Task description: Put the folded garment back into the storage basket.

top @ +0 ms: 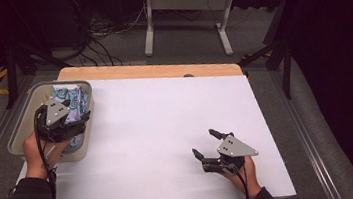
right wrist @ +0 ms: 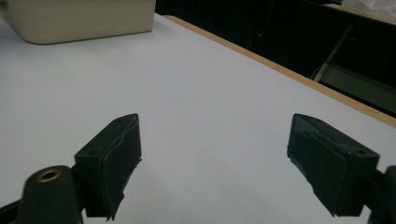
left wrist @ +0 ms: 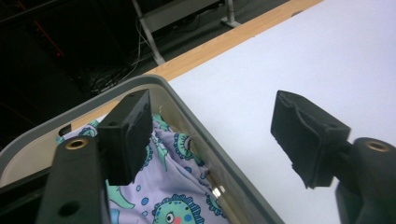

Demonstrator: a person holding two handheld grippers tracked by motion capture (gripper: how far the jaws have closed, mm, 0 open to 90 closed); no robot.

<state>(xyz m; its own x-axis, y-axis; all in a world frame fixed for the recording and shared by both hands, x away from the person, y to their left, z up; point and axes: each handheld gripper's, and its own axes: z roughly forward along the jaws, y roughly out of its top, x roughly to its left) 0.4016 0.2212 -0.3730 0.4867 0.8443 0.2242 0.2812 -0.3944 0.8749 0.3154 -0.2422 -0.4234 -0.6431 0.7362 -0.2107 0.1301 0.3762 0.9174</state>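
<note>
Left gripper [left wrist: 212, 135] over the grey bin [top: 22, 128] at the counter's [top: 168, 130] left edge, fingers spread, straddling the bin wall. Patterned cloth [left wrist: 173, 186] (purple, teal cartoon fish) lies inside, unheld. Right gripper [top: 204, 144] near the front right, fingers spread, nothing between.

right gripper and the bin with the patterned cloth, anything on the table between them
Nothing. In the high view the white table is bare from the right gripper to the bin holding the cloth; the right gripper view agrees.
</note>
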